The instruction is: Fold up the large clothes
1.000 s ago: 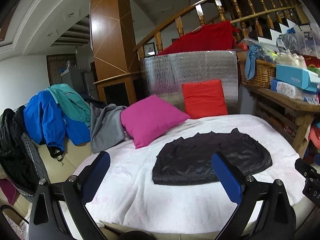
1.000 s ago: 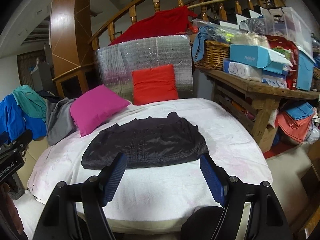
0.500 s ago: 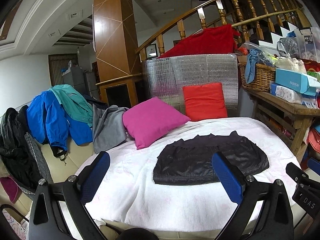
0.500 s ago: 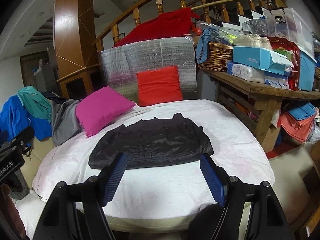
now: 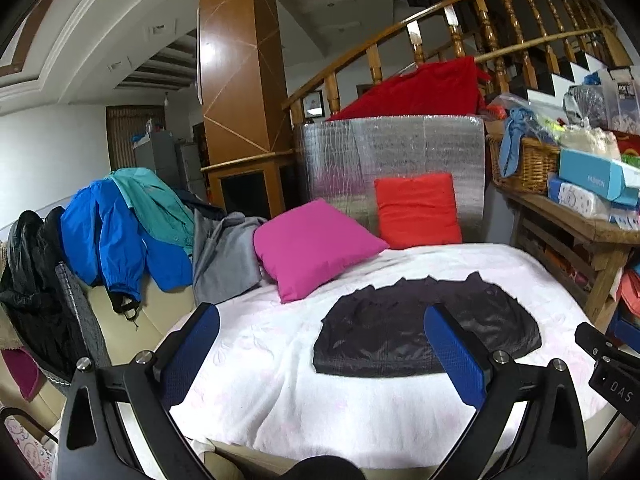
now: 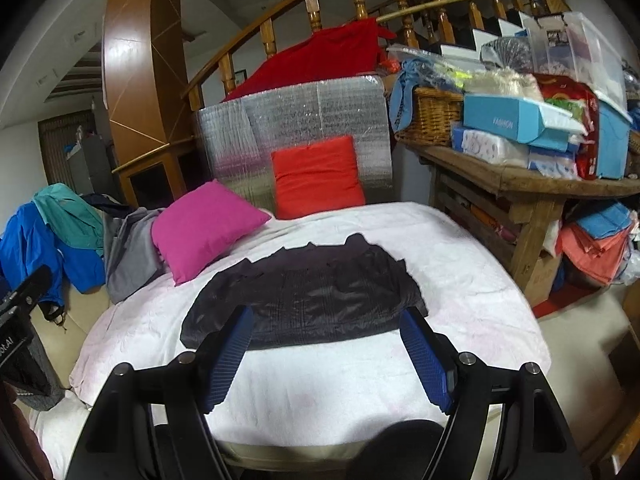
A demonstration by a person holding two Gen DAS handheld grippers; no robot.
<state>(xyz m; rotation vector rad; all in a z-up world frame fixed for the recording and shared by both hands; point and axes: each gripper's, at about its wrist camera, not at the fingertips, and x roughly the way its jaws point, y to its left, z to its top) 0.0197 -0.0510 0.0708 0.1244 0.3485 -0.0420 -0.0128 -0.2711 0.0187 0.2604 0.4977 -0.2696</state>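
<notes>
A white blanket [image 6: 460, 280] covers the bed below a wooden stair railing [image 5: 400, 32]. A folded black jacket [image 6: 308, 296] lies flat at its middle. Left gripper [image 5: 320, 352] and right gripper [image 6: 328, 348] hover short of it, fingers apart and empty.

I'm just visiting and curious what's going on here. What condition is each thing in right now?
Black garment: lying flat on the white blanket, untouched.
Left gripper: jaws open, empty.
Right gripper: jaws open, empty.
Pink pillow: propped at the blanket's far edge.
Red pillow: upright against the silver mat.
Blue jacket: draped, unfolded.
</notes>
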